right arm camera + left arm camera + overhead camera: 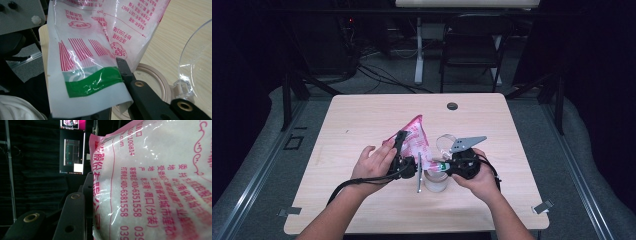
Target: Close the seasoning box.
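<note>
A pink-and-white bag [413, 136] of white grains hangs tilted above the wooden table [362, 120]. My left gripper [404, 156] is shut on the bag's side; in the left gripper view the bag [155, 182] presses against one black finger [72, 217]. My right gripper [439, 165] is shut on the bag's lower corner, just above a clear jar [435, 182]. In the right gripper view a finger [125, 71] pinches the green-striped corner [92, 82] over the jar's rim [156, 75]. The jar's clear hinged lid [197, 60] stands open.
A black round grommet [452, 106] sits in the table near its far edge. A dark chair [472, 45] and a white desk leg [418, 55] stand beyond the table. There is bare tabletop to the left, right and back of the jar.
</note>
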`<state>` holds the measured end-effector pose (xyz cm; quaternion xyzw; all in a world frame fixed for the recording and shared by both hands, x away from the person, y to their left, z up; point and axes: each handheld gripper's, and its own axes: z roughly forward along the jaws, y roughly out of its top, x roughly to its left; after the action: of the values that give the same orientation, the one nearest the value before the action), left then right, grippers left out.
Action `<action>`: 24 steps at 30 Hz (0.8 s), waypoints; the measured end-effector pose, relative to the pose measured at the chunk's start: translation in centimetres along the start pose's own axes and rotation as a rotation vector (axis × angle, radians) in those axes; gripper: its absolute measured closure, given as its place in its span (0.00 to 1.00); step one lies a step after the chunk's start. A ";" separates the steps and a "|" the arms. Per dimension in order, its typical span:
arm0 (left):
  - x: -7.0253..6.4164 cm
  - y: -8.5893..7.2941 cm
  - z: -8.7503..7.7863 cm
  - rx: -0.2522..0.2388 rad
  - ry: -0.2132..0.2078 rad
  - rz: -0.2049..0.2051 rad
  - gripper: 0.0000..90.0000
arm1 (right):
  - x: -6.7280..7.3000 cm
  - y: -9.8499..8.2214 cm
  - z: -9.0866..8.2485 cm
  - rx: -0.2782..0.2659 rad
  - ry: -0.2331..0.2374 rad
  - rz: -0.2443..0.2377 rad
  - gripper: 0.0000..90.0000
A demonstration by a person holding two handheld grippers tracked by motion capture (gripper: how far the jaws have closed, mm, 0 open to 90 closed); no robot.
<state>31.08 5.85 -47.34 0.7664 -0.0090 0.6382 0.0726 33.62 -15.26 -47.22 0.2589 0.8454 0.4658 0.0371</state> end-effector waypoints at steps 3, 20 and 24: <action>0.0 0.0 0.0 0.000 -0.001 0.000 0.69 | 0.0 0.0 0.1 0.001 -0.001 0.002 1.00; -0.4 -0.3 0.0 0.008 -0.009 0.000 0.69 | 0.1 -0.1 0.5 0.017 -0.001 -0.001 1.00; -0.4 -0.4 0.0 0.006 -0.008 0.001 0.69 | 0.0 -0.1 0.6 0.020 0.003 -0.003 1.00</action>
<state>31.06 6.19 -47.77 0.7691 -0.0077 0.6353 0.0699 33.75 -14.80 -47.65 0.2575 0.8504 0.4575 0.0341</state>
